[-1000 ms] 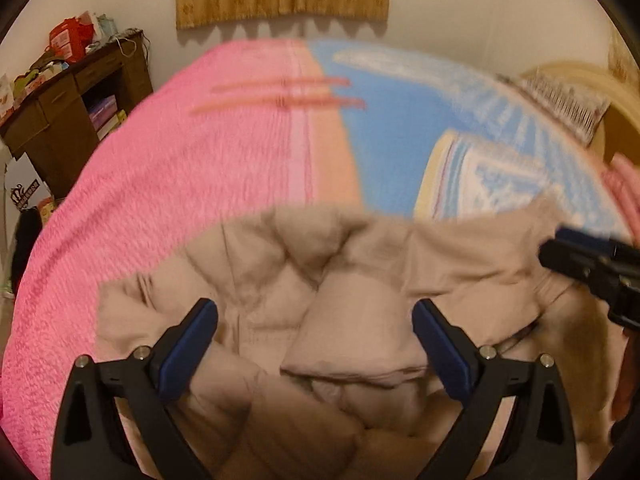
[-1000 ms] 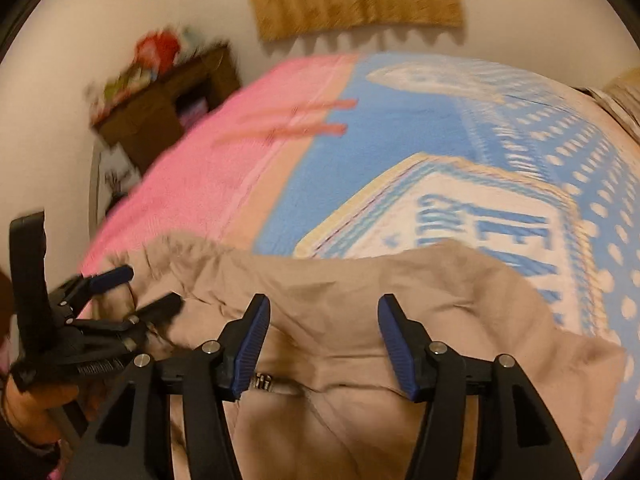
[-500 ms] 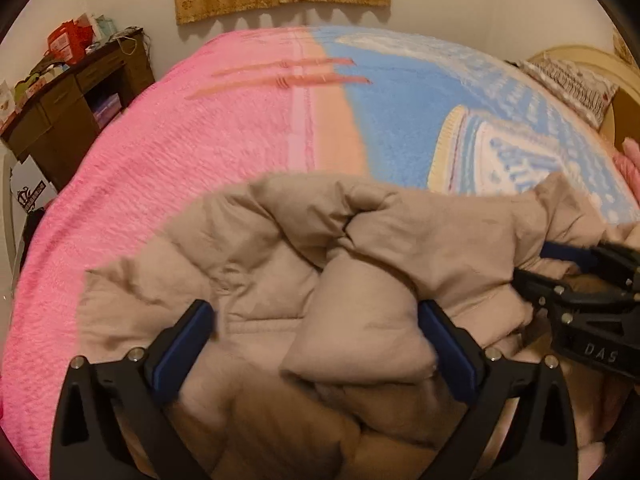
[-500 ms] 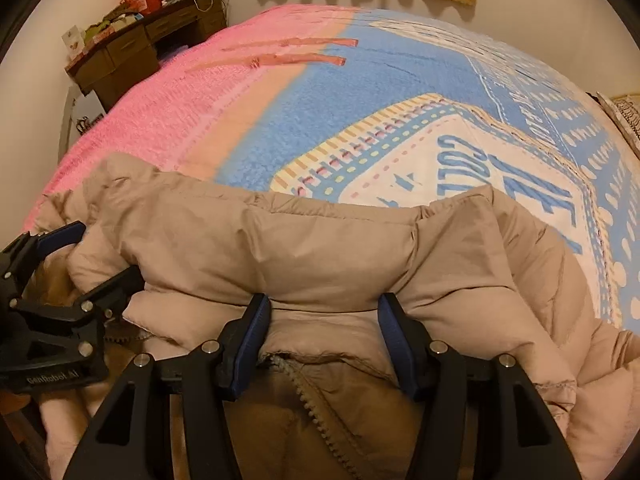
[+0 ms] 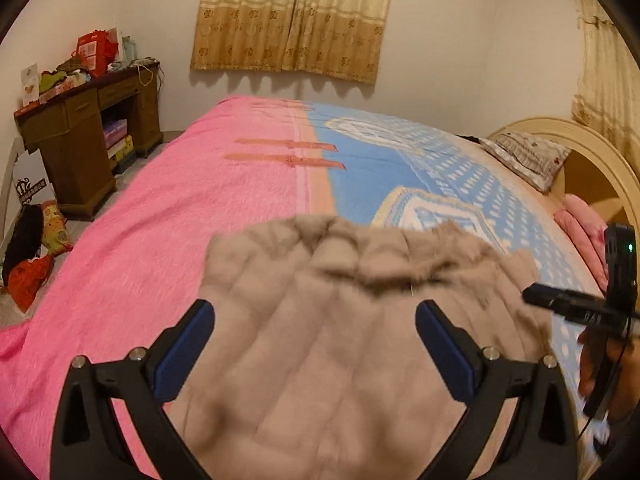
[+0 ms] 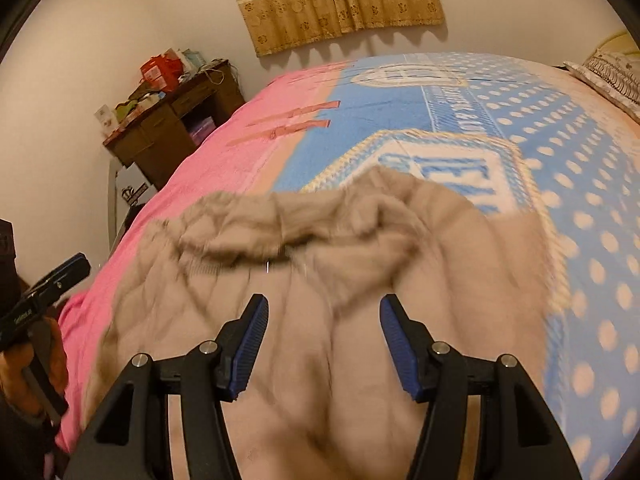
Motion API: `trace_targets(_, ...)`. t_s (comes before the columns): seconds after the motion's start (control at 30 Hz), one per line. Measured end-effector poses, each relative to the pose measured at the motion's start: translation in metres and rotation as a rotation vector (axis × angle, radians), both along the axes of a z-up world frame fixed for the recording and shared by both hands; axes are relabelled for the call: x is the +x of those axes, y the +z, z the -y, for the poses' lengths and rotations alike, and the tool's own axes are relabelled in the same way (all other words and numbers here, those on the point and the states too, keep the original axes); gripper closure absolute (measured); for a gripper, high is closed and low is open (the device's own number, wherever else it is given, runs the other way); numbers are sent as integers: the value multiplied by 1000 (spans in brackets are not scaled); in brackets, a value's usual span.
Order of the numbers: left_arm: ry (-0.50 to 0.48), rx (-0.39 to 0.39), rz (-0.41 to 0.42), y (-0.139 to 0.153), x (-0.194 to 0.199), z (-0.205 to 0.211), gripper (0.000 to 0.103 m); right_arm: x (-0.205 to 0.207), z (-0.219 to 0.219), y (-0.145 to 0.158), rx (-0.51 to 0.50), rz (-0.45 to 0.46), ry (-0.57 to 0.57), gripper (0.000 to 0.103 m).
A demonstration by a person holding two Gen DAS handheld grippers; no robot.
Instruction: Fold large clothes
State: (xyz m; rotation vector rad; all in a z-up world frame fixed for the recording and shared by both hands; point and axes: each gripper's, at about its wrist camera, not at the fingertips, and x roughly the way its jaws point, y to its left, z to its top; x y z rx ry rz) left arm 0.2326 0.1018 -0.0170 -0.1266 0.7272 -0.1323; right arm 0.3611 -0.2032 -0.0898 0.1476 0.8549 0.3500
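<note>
Big blue letters reading "EV" show on the white panel of the blue, white-dotted bed blanket (image 6: 460, 172), at about one o'clock from the crumpled beige padded jacket (image 6: 320, 280), which covers the rest of the word. Smaller writing on the blanket's band at twelve o'clock is too blurred to read.

The left gripper (image 5: 314, 346) tilts downward, its 2 blue-padded jaws spread wide with nothing pressed between the pads. The right gripper (image 6: 323, 342) also tilts downward, its jaws apart and opening, the pads gripping nothing. Each gripper shows at the edge of the other's view, held in a hand (image 6: 24, 376) whose fingers wrap the handle.
</note>
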Motion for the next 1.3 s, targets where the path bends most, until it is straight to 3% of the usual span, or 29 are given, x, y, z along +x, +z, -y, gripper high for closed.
trace_targets(0.13, 5, 11, -26, -11, -46, -18, 1, -61, 24, -9, 7, -28, 8, 42)
trace_targets(0.33, 61, 119, -39, -35, -117, -50, 0, -145, 51, -31, -2, -72, -13, 42)
trace_targets(0.6, 94, 23, -118, -73, -176, -78, 0, -233, 101, -51, 9, -51, -170, 41)
trace_targets(0.93, 31, -111, -195, -104, -198, -66, 1, -295, 125, -83, 65, -89, -225, 41)
trace_targets(1.3, 15, -139, -186, -114, -212, -62, 5, -326, 105, -91, 143, -97, -133, 41)
